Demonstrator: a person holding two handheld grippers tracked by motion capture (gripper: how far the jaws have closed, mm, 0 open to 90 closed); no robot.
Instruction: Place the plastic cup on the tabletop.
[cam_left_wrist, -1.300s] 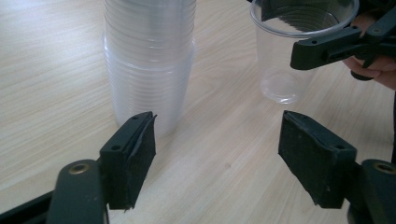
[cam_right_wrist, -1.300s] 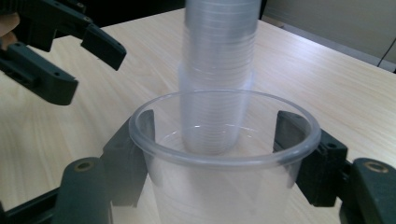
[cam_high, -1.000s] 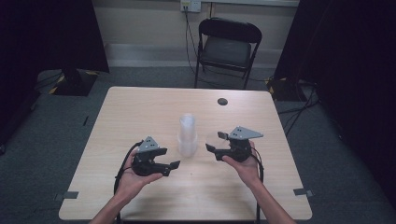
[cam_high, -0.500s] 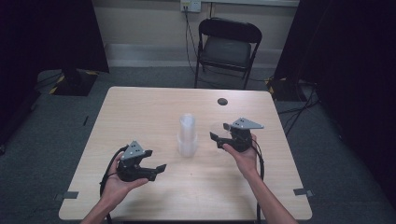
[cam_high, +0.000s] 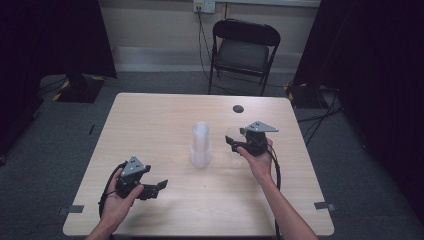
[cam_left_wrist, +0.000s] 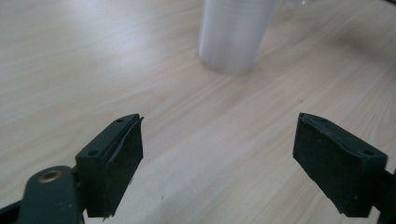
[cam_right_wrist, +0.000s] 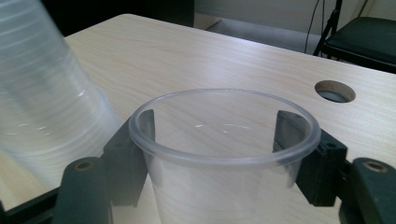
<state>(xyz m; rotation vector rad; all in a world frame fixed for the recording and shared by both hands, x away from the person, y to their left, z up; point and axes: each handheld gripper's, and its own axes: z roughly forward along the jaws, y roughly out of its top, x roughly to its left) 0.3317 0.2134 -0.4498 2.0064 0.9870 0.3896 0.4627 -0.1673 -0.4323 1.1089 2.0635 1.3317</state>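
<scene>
A tall stack of clear plastic cups (cam_high: 200, 145) stands upside down at the table's middle; its base (cam_left_wrist: 233, 32) lies ahead of my left gripper. My left gripper (cam_high: 161, 186) is at the near left, well away from the stack. Its jaws (cam_left_wrist: 219, 140) have just been opening and stand wide with nothing between them. My right gripper (cam_high: 231, 142) is right of the stack, shut on a single clear cup (cam_right_wrist: 224, 140) held upright by its wall just under the rim. The stack (cam_right_wrist: 42, 93) stands close on that cup's left.
A light wooden table (cam_high: 150, 120) with a round cable hole (cam_high: 238, 108) at the far right. A black folding chair (cam_high: 245, 50) stands behind the table. Cables trail from both grippers toward the person.
My left gripper has pulled away from the stack toward the near left corner, its jaws wider. My right gripper with the cup has shifted a little toward the far side.
</scene>
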